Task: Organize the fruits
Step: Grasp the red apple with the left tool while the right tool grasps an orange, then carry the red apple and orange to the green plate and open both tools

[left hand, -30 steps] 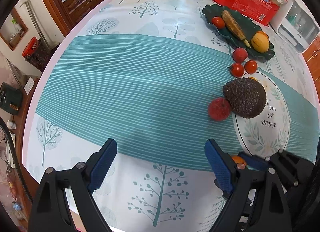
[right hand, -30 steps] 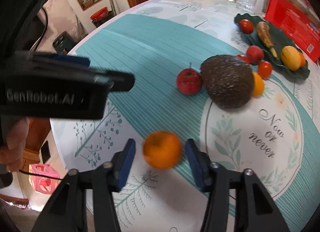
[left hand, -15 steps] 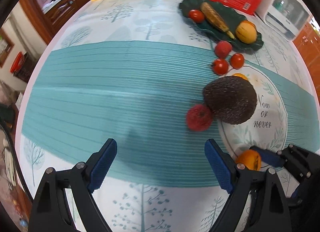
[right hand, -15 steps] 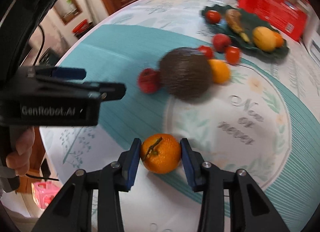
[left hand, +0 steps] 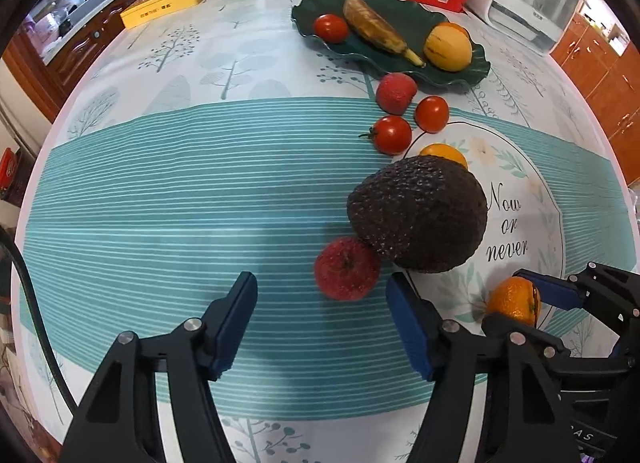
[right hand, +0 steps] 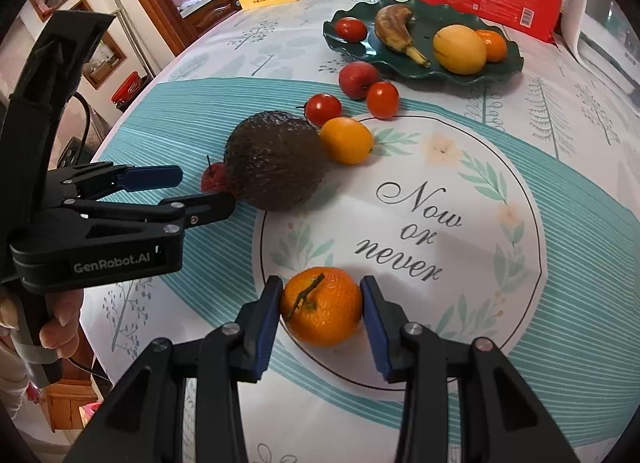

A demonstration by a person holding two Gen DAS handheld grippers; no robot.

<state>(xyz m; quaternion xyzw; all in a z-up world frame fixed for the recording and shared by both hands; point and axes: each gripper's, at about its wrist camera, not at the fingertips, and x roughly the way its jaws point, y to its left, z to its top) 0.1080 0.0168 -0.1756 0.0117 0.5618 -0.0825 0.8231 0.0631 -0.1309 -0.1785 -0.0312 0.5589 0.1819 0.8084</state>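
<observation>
Between the right gripper's (right hand: 321, 305) matt blue pads sits a mandarin (right hand: 321, 306) with dimpled, faintly shiny peel. Just ahead of the left gripper's (left hand: 322, 297) black, smooth plastic-looking fingers (left hand: 416, 327) lies a dull red fruit (left hand: 346, 268) with finely rough skin. Beyond that fruit, the avocado (left hand: 418, 212) is dark, pebbled and matt. Further ahead, the cherry tomatoes (left hand: 392, 133) are glossy and smooth, and the green dish (left hand: 472, 71) looks glazed, perhaps ceramic. The tablecloth (left hand: 160, 199) has a smooth, slightly sheeny finish.
</observation>
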